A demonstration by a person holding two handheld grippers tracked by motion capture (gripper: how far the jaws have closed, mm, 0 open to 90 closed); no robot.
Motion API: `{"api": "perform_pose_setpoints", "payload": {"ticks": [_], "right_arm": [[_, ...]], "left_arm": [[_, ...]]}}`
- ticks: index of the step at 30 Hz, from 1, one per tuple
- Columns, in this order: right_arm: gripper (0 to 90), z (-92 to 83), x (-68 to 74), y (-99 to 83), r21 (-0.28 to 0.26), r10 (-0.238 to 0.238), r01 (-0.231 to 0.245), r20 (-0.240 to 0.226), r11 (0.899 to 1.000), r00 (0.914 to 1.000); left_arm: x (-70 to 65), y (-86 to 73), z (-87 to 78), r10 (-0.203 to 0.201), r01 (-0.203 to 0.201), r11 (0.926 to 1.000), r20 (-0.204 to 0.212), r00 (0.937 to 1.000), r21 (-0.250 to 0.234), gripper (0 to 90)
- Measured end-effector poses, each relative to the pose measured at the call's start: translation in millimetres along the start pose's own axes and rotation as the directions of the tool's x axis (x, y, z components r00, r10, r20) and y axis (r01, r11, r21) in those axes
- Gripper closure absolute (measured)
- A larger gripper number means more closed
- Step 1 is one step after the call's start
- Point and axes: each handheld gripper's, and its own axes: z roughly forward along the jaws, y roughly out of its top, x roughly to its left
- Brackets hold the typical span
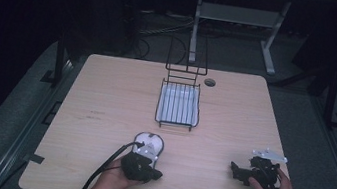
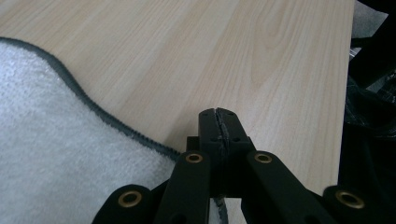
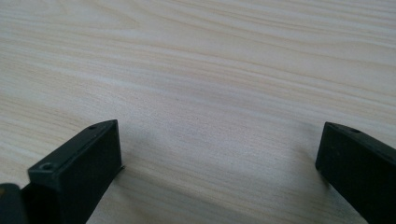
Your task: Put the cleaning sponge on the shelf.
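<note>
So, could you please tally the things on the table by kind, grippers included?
Grippers: 2, left and right
Towel: 1
Wire rack: 1
Total: 4

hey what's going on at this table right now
A person at a wooden table holds a tool in each hand. The left tool is shut, apparently on the dark-hemmed edge of a white towel lying near the front of the table. The right tool is open, its jaws wide apart over bare wood with nothing between them. Farther back, in the middle of the table, stands a black wire rack over a white tray, untouched.
</note>
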Motion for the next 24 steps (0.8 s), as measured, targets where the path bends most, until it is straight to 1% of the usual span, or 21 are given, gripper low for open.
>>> {"api": "perform_pose_setpoints", "payload": {"ticks": [1,7,12,13,16,18,22,24], "right_arm": [[0.0,0.0,0.0,0.0,0.000,0.000,0.000,0.000,1.000,1.0000],[0.0,0.0,0.0,0.0,0.000,0.000,0.000,0.000,1.000,1.0000],[0.0,0.0,0.0,0.0,0.000,0.000,0.000,0.000,1.000,1.0000],[0.0,0.0,0.0,0.0,0.000,0.000,0.000,0.000,1.000,1.0000],[0.0,0.0,0.0,0.0,0.000,0.000,0.000,0.000,1.000,1.0000],[0.0,0.0,0.0,0.0,0.000,0.000,0.000,0.000,1.000,1.0000],[0.0,0.0,0.0,0.0,0.000,0.000,0.000,0.000,1.000,1.0000],[0.0,0.0,0.0,0.0,0.000,0.000,0.000,0.000,1.000,1.0000]], "left_arm": [[0.0,-1.7,-0.9,-0.008,0.008,1.0000,-0.003,1.0000,0.000,89.5],[0.9,-9.5,-8.4,-0.022,0.022,0.9998,-0.021,0.9995,0.002,89.6],[3.6,-16.4,-16.8,-0.049,0.048,0.9987,-0.040,0.9980,-0.013,89.6],[4.2,-17.7,-19.0,-0.053,0.052,0.9986,-0.045,0.9976,-0.010,89.6],[6.2,-22.5,-23.3,-0.069,0.068,0.9974,-0.056,0.9961,-0.024,89.6],[7.5,-25.3,-26.8,-0.078,0.077,0.9967,-0.061,0.9950,-0.026,89.6],[9.9,-31.0,-33.3,-0.104,0.101,0.9939,-0.075,0.9917,-0.045,89.7],[11.7,-33.7,-37.0,-0.111,0.108,0.9931,-0.083,0.9903,-0.045,89.6]]}}
